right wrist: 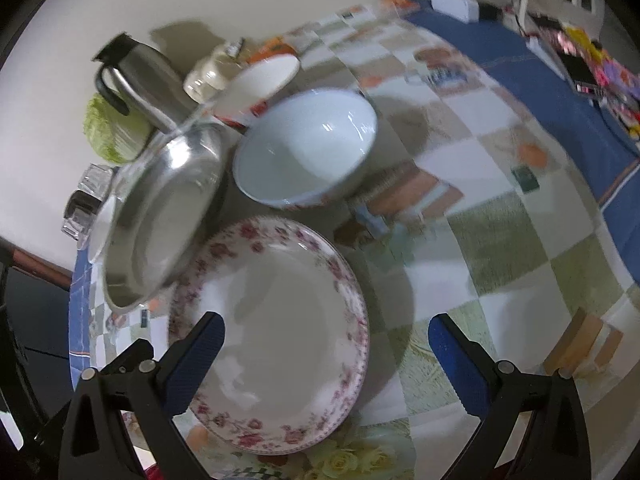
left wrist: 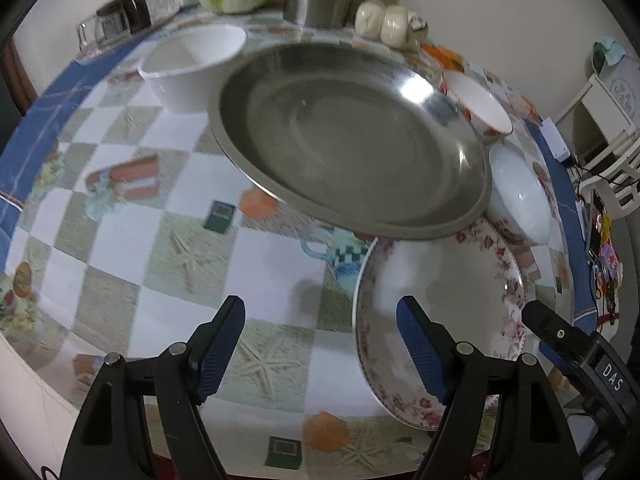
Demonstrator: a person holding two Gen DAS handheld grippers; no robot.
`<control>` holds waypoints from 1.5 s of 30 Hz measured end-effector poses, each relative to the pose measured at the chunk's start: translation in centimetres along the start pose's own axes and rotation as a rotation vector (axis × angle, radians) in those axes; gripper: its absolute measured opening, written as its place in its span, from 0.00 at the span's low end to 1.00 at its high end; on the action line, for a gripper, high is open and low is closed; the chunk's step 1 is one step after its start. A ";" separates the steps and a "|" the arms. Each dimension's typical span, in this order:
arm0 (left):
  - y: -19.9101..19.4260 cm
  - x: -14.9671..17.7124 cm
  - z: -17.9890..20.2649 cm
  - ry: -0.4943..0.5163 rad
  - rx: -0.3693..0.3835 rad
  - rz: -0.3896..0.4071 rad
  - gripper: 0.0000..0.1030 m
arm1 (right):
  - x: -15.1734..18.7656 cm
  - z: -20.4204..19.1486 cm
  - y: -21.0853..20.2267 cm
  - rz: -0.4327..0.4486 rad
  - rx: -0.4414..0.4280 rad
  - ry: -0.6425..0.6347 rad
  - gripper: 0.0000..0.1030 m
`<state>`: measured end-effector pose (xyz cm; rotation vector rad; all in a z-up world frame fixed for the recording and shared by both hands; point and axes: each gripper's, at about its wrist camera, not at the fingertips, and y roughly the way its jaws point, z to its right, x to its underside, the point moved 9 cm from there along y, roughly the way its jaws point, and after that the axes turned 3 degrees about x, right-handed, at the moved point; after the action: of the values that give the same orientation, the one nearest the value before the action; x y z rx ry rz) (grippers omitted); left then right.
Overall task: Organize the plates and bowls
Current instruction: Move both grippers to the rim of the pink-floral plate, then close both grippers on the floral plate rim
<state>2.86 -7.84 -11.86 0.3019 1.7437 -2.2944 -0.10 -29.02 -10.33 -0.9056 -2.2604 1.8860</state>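
Clearly little is sorted: both grippers, left gripper (left wrist: 320, 350) and right gripper (right wrist: 326, 364), gape empty. Floral plate (right wrist: 280, 328) lies nearest; steel plate (right wrist: 160, 216) at ten o'clock leans on it; white bowl (right wrist: 308, 152) beyond, unstacked.

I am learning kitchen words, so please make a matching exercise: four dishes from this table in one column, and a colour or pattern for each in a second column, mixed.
Things:
1. large round metal dish
2. wide shallow ceramic plate
3. deep round bowl beside that plate
4. small bowl near the steel kettle

Descriptions:
A. red pattern outside, white inside
B. plain pale blue-white
C. shiny silver-grey
D. white with a pink flower rim

Pairs: 1-C, 2-D, 3-B, 4-A
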 end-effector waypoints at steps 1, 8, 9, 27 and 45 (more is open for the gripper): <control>0.3 0.1 0.1 -0.006 0.013 -0.013 0.77 | 0.1 0.3 0.3 -0.015 -0.001 0.010 1.00; 2.2 0.2 0.8 -0.015 0.039 -0.072 0.77 | 0.7 1.0 1.9 -0.080 -0.012 0.047 1.00; 2.5 0.2 0.9 -0.014 0.041 -0.081 0.77 | 0.8 1.0 2.1 -0.089 -0.009 0.045 1.00; 5.8 0.0 1.8 0.015 0.018 -0.124 0.88 | 0.4 1.7 3.9 -0.119 0.065 0.030 1.00; 5.5 0.0 2.2 0.015 0.058 -0.135 0.94 | 0.5 -0.1 3.7 -0.097 0.027 0.009 0.45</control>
<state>4.55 -11.36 -16.35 0.2185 1.7565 -2.4460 1.02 -28.41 -13.85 -0.7849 -2.2251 1.8628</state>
